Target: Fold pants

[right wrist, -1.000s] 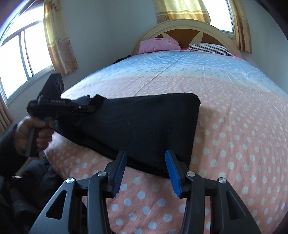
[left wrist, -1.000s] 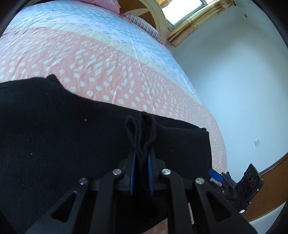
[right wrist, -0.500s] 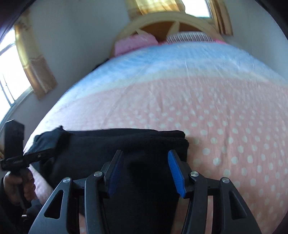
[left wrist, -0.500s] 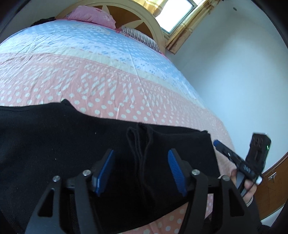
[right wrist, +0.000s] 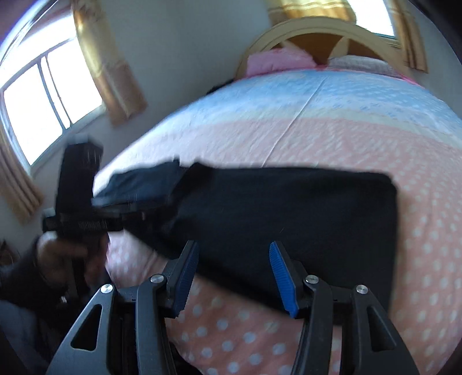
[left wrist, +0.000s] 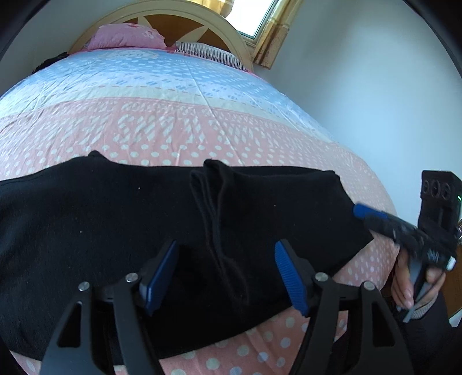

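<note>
Black pants [left wrist: 115, 219] lie folded in a long band across the near end of the bed. A raised ridge of bunched cloth [left wrist: 213, 202] runs up between the fingers of my left gripper [left wrist: 225, 248]. Its jaws are opening, and the blue pads stand off the cloth on both sides. In the right wrist view the pants [right wrist: 288, 213] end in a squared edge at the right. My right gripper [right wrist: 234, 248] hovers open over their near edge and holds nothing. Its blue fingertip [left wrist: 364, 210] shows at the pants' right corner in the left wrist view.
The pink quilt [left wrist: 173, 129] with white dots turns blue farther back, up to a pink pillow [left wrist: 127, 36] and a wooden headboard [left wrist: 202, 26]. A white wall [left wrist: 375, 101] lies right of the bed. A window [right wrist: 43, 95] with yellow curtains is on the left.
My left gripper has let go of the pinched fold, opened wide and drawn back a little. The right gripper has swung sideways over the pants' near edge, and its view is blurred.
</note>
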The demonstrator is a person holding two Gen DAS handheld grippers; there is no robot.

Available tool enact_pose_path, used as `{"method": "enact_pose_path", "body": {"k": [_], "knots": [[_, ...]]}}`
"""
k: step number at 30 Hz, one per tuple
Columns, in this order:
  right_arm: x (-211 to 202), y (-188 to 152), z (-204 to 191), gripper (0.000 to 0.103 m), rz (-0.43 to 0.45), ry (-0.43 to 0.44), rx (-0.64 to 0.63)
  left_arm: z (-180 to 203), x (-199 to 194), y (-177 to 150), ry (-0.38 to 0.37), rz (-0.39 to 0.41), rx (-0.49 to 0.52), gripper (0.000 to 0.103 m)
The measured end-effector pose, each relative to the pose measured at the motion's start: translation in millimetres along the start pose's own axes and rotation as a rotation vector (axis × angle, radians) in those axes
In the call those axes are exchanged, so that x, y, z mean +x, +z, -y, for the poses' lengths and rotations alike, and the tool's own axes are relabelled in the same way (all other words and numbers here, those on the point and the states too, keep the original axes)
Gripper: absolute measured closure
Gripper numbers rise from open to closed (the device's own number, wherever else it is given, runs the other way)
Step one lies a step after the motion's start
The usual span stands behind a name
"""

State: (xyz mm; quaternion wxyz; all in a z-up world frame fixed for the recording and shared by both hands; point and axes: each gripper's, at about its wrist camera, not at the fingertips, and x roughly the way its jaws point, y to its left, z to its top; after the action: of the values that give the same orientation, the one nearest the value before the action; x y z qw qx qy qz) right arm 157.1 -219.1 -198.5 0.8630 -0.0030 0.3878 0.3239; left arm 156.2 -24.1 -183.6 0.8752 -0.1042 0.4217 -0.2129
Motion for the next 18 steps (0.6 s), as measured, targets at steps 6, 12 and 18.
{"method": "enact_pose_path", "body": {"k": [6, 12, 18], "knots": [[-1, 5, -13, 0.050, -0.009, -0.015, -0.022, -1, -4, 1, -0.002, -0.001, -0.010, 0.031], [13, 26, -48, 0.050, 0.044, 0.081, -0.068, -39, -43, 9, 0.049, 0.080, -0.081, 0.031], [58, 21, -83, 0.050, -0.053, 0.132, -0.138, -97, -95, 9, 0.210, 0.157, -0.106, 0.025]]}}
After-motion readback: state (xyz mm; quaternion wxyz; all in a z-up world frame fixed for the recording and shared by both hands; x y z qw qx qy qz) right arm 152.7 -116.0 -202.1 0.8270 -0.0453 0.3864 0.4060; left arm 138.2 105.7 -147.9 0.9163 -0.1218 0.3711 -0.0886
